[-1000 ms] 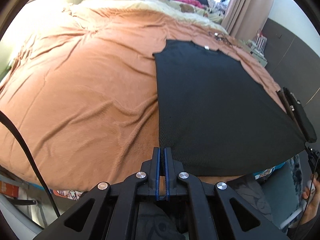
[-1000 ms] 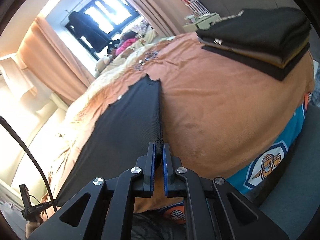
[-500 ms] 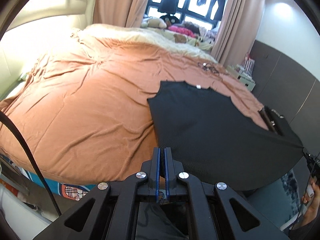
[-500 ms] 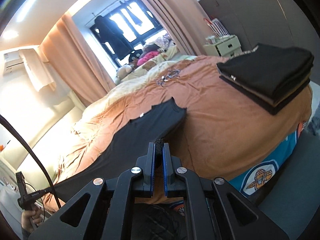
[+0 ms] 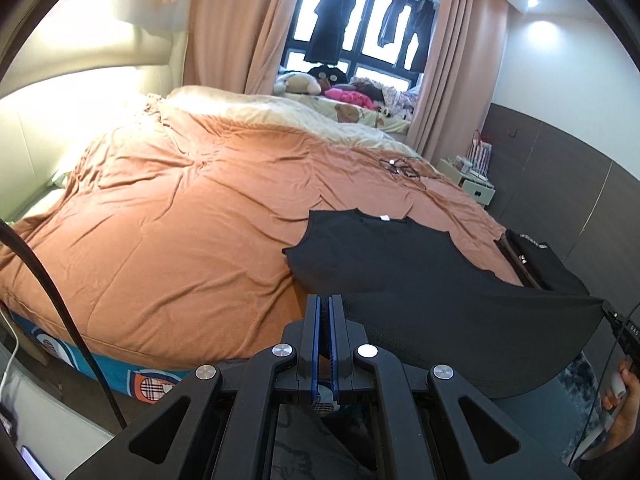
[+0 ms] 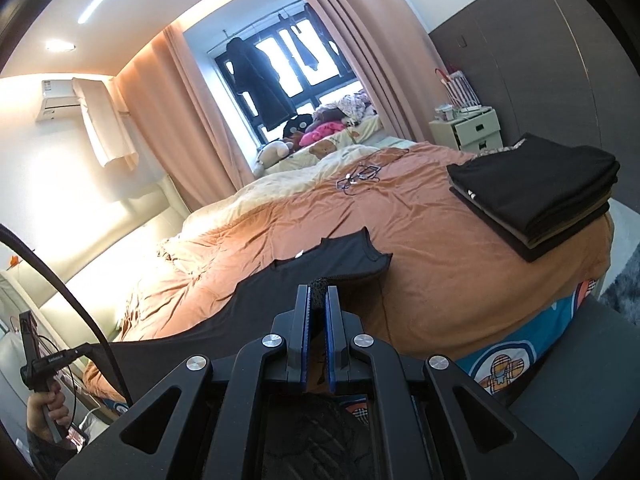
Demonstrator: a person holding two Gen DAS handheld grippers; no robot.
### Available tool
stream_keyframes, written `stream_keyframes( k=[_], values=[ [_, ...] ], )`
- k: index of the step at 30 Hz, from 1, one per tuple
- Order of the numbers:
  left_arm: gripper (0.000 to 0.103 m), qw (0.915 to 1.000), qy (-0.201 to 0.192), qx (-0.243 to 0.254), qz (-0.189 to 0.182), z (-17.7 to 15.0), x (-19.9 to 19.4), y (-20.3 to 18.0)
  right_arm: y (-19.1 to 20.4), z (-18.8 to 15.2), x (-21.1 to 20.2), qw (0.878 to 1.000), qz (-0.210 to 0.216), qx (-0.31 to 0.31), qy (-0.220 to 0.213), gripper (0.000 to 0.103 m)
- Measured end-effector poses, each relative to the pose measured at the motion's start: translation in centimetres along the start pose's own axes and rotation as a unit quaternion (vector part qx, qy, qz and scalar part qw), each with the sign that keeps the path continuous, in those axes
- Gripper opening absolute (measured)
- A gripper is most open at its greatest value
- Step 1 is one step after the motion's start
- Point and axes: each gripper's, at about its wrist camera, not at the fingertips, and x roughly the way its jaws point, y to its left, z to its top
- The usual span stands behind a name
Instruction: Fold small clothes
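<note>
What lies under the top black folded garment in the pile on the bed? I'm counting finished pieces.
Under the top black folded garment several more folded layers show, one brownish, resting on the orange bedspread. Their exact count is hidden.

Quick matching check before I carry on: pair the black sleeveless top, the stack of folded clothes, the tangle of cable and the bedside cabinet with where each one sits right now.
Things:
1. black sleeveless top
2. stack of folded clothes
3. tangle of cable
4. bedside cabinet

Places:
A. on the floor beyond the bed, against the dark wall
B. on the bed's right corner, near its edge
C. hem pinched in both grippers, neckline end lying on the orange duvet
D. far up the duvet, near the cream bedding

Pairs: 1-C, 2-B, 3-D, 4-A
</note>
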Motion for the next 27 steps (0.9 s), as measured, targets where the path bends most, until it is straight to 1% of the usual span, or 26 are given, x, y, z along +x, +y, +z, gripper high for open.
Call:
stream_keyframes(
  k=[3, 8, 12, 16, 22, 27],
  values=[
    [0.004, 1.0, 0.003, 0.004, 0.005, -0.3, 0.7, -0.3, 0.0, -0.4, 0.8, 1.0, 0.0, -0.007, 0.003, 0.003],
    [0.004, 0.9994, 0.025, 0.02, 0.016, -0.2, 2.8, -0.8, -0.8, -0.5, 2.9, 1.0, -0.007, -0.009, 0.02, 0.003],
    [0.004, 0.9987, 0.038, 0.025, 0.023, 0.4, 4.7, -1.1, -2.0, 0.6, 4.4, 1.0, -0.016, -0.003, 0.025, 0.003],
    [0.004, 0.997, 0.059, 0.034, 0.036, 1.4, 7.3, -1.1, -2.2, 1.7, 6.4, 0.999, -0.026, -0.004, 0.032, 0.003],
    [0.004, 0.9942, 0.08, 0.044, 0.057, 3.1, 11.1, -0.8, -1.6, 3.6, 10.1, 0.999, -0.032, -0.015, 0.039, 0.003],
    [0.004, 0.9918, 0.104, 0.033, 0.066, 4.1, 15.5, 0.3, -1.2, 4.8, 14.2, 0.998, -0.038, -0.022, 0.054, 0.003]
  ],
)
